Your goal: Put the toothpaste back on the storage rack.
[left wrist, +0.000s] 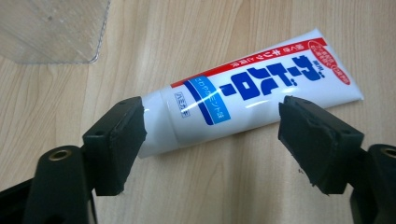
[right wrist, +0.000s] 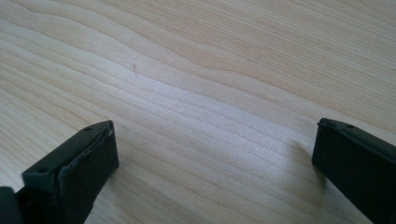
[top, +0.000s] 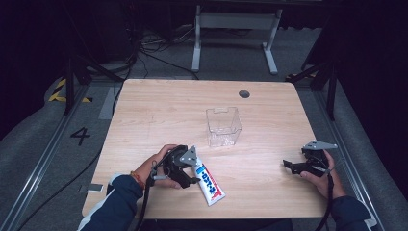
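Left claw [top: 191, 179]: jaws stood apart with nothing gripped; in the left gripper view its pads [left wrist: 122, 140] flanked the tube without pressing on it.
Right claw [top: 287, 166]: jaws wide apart and holding nothing; bare wood lay between them in the right gripper view.
Tube [top: 208, 183]: a white toothpaste tube with red and blue print; it lay flat on the surface near the front edge, just beside the left claw on its right-hand side in the high view.
Key relation: the tube [left wrist: 252, 95] lay just beyond the left claw's jaw tips and crosswise to them, so the jaws bracketed its length rather than its width; its cap end was near one jaw, its flat crimped end past the other.
Long axis: in the high view it ran from the near-right, crimped end, up toward the clear box.
Nearer hand: the left, by far; the right claw hovered well apart, near the right edge.
Judgement: a grasp would probably need the left claw turned to close across the narrow width.
Clear box [top: 223, 126]: an open-topped transparent container; upright near the middle of the surface, beyond the tube.
Surface [top: 159, 110]: pale wood-grain top with a round dark grommet [top: 244, 94] near the far edge.
Room: dark; grey floor, cables and a white frame beyond.
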`<state>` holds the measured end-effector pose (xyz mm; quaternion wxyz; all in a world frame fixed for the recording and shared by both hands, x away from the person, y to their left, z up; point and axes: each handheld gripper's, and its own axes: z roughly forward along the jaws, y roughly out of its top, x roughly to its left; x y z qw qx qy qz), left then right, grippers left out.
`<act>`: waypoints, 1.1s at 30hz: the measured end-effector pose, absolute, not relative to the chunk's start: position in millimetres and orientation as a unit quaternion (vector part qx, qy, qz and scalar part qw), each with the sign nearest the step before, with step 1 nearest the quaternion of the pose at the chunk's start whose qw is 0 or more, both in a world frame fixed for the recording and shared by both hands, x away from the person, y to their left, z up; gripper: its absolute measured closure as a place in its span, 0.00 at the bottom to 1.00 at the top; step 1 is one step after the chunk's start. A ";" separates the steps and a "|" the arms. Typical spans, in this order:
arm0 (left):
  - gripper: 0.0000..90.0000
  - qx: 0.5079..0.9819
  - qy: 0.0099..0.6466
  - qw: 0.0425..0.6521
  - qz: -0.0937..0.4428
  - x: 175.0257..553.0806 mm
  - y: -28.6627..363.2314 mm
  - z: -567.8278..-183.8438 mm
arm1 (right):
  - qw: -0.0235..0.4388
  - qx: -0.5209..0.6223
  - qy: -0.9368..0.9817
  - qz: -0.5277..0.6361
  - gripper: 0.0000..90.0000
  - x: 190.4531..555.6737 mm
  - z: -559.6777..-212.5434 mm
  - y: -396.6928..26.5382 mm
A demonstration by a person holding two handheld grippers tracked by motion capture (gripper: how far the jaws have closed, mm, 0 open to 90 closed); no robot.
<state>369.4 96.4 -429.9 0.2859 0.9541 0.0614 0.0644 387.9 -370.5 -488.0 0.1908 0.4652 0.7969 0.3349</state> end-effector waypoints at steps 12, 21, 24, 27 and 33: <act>0.18 0.966 0.015 0.256 0.014 386.5 68.1 -432.6 | 0.191 0.466 0.797 0.335 0.00 387.8 -488.0 -370.5; 0.17 0.980 -0.008 0.196 -0.036 383.5 64.2 -441.4 | 0.191 0.466 0.796 0.335 0.00 387.6 -488.0 -370.5; 0.22 0.980 -0.007 0.195 -0.030 382.7 65.0 -444.8 | 0.191 0.466 0.797 0.335 0.00 387.7 -488.0 -370.5; 0.29 0.982 -0.002 0.190 -0.020 382.7 63.3 -445.1 | 0.191 0.466 0.797 0.334 0.00 387.7 -488.0 -370.5; 0.37 0.987 -0.023 0.158 -0.009 380.2 51.7 -448.1 | 0.191 0.466 0.797 0.335 0.00 387.6 -488.0 -370.5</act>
